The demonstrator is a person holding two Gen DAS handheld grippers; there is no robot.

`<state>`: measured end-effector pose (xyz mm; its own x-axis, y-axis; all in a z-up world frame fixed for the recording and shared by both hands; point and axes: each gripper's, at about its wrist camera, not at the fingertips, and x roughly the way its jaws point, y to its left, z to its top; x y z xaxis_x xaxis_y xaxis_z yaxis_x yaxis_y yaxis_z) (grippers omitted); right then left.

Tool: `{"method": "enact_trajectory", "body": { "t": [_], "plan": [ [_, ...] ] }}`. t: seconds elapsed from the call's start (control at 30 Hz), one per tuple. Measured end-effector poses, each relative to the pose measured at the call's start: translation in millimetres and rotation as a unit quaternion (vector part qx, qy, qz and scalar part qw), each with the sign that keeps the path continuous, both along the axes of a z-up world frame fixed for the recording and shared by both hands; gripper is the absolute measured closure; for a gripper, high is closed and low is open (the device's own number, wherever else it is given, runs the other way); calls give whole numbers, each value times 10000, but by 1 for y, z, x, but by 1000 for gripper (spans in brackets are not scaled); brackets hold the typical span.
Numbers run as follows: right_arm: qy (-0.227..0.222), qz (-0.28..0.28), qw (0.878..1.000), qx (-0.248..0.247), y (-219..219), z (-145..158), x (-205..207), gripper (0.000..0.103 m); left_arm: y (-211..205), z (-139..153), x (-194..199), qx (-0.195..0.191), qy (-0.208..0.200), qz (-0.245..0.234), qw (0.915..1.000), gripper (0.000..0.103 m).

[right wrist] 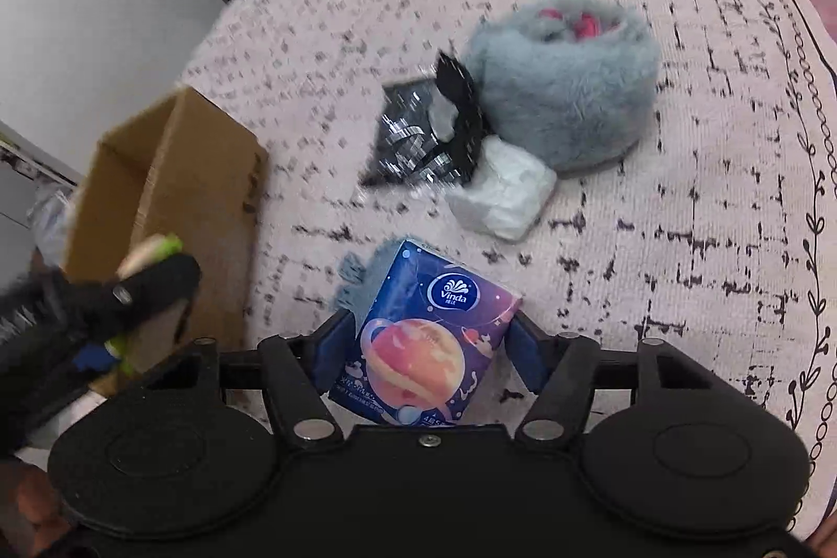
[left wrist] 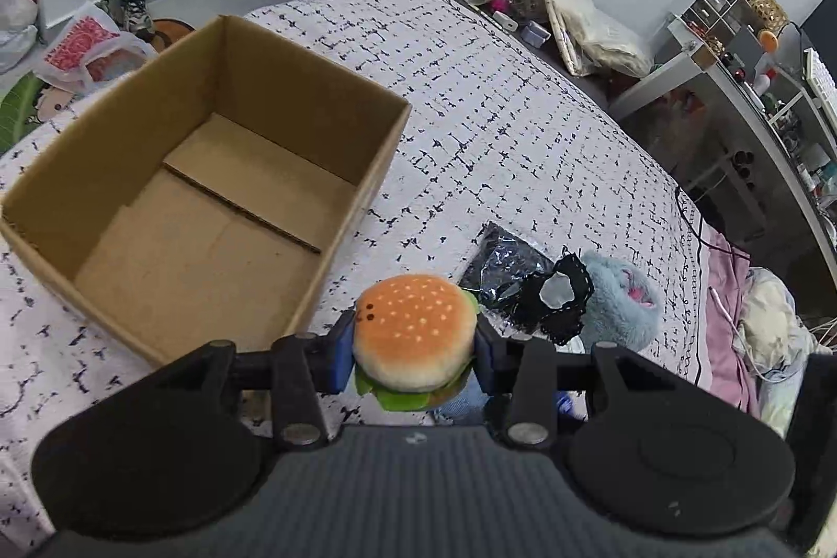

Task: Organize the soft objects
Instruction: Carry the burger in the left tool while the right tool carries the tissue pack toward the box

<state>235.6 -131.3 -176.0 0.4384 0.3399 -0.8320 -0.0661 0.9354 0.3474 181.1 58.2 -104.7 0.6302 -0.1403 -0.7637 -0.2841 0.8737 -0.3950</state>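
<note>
Matt cardboard box (left wrist: 209, 171), plush burger (left wrist: 413, 333), glossy tissue pack (right wrist: 429, 338), fluffy grey pouch (right wrist: 565, 98).

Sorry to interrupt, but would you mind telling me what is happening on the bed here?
A person is sorting soft things on the bed with a handheld gripper in each hand. The left gripper is clamped on a plush hamburger beside the empty cardboard box. The right gripper has a blue tissue pack between its fingers. A fluffy grey pouch, a black lace piece, a shiny black packet and a white bundle lie on the cover.
</note>
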Motion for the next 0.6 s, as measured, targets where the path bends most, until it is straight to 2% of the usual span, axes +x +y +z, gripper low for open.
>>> {"method": "enact_trajectory", "body": {
  "t": [0.27,0.6],
  "plan": [
    [-442,73,9990,64,-11,24,-18,41,-7,19,-9,164,-136,7,9998,60],
    [-1143,465,9923,135,-4,47,-34,42,-6,42,-21,392,-286,45,9988,60]
  ]
}}
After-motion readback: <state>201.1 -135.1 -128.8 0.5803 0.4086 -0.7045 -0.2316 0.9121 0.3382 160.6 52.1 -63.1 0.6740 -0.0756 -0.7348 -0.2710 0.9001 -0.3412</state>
